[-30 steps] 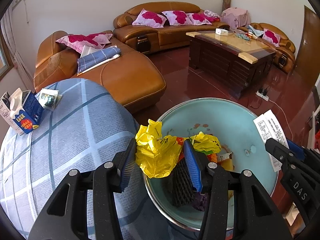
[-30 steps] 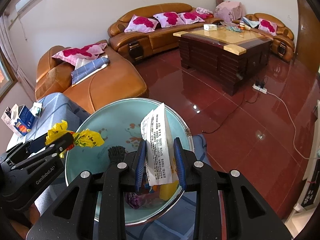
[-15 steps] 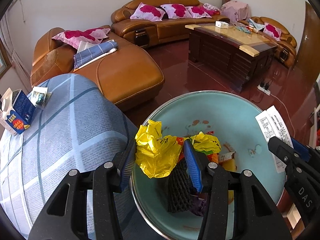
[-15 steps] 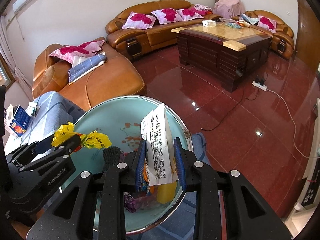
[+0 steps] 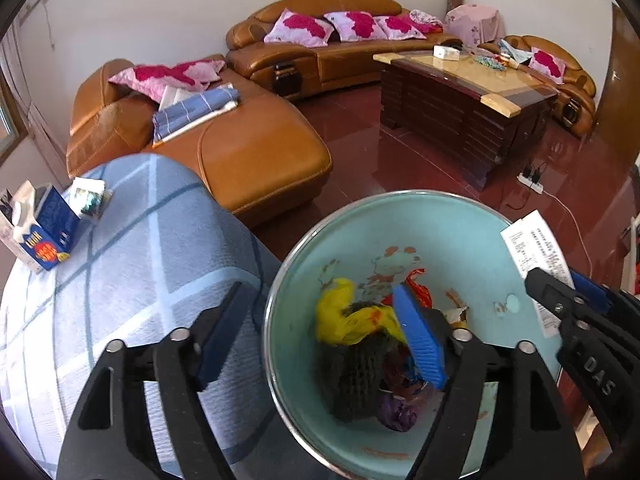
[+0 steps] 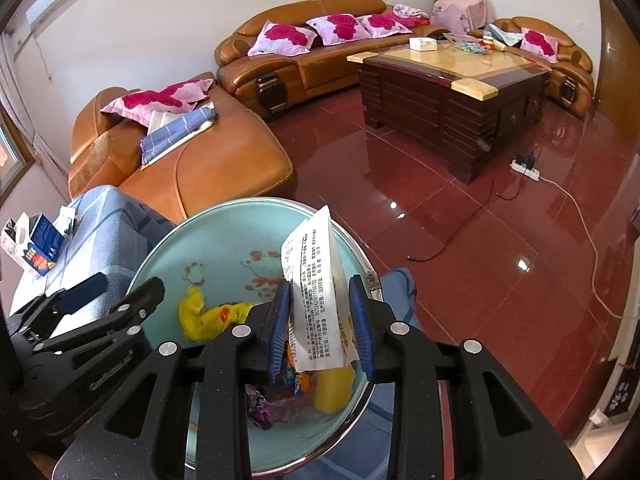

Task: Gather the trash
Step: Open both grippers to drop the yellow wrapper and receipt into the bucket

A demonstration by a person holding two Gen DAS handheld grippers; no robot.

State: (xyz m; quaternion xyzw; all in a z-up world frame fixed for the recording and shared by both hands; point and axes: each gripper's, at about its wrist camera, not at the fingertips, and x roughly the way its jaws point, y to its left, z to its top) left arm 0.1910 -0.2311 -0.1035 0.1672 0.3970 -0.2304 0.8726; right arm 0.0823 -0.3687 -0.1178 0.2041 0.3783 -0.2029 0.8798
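Observation:
A light blue basin (image 5: 472,240) with a metal rim sits on the blue checked cloth and holds trash. A crumpled yellow wrapper (image 5: 340,316) lies inside it on a dark mesh piece (image 5: 360,376). My left gripper (image 5: 316,332) is open and empty, straddling the basin's left rim. My right gripper (image 6: 320,324) is shut on a white printed packet (image 6: 316,280) and holds it upright over the basin (image 6: 224,240). The packet also shows in the left wrist view (image 5: 536,248). The yellow wrapper (image 6: 208,316) shows in the right wrist view too.
A blue and white carton (image 5: 40,236) and a small packet (image 5: 88,196) lie on the checked cloth (image 5: 132,264) at the left. Brown leather sofas (image 5: 256,152), a dark coffee table (image 5: 468,92) and a floor power strip (image 6: 524,168) lie beyond.
My left gripper has opened and let go of the yellow wrapper, which has dropped into the basin. My right gripper still holds the packet over the basin.

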